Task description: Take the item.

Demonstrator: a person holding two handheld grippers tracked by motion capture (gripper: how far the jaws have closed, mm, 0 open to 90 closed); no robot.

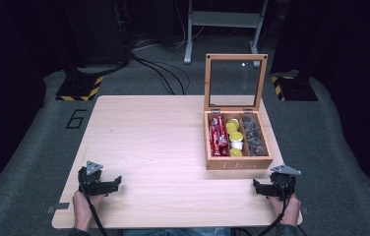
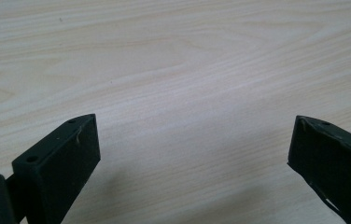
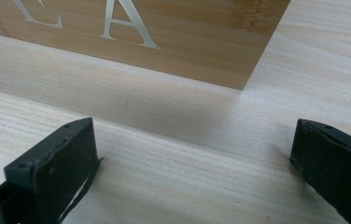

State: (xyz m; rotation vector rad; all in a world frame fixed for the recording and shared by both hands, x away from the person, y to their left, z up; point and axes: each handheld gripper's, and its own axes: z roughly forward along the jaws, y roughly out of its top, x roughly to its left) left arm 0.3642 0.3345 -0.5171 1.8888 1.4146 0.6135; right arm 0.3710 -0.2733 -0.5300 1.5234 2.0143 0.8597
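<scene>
Tea box (image 1: 238, 162) sits at the table's (image 1: 163, 147) right side, lid (image 1: 234, 81) up. Left gripper (image 1: 109, 186) and right gripper (image 1: 264, 189): jaws spread, empty. Box looks rigid, moderately heavy; glass lid fragile. Judgement: take the lid by its wooden frame, not the pane.

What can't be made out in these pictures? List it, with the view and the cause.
- Grey items in the tea box's right compartment: too small and dark in the high view to identify.
- Red packets: print too small in the high view.
- Box lettering: cut off by the top edge of the right gripper view.
- The person's forearms: cut off by the high view's bottom edge.
</scene>
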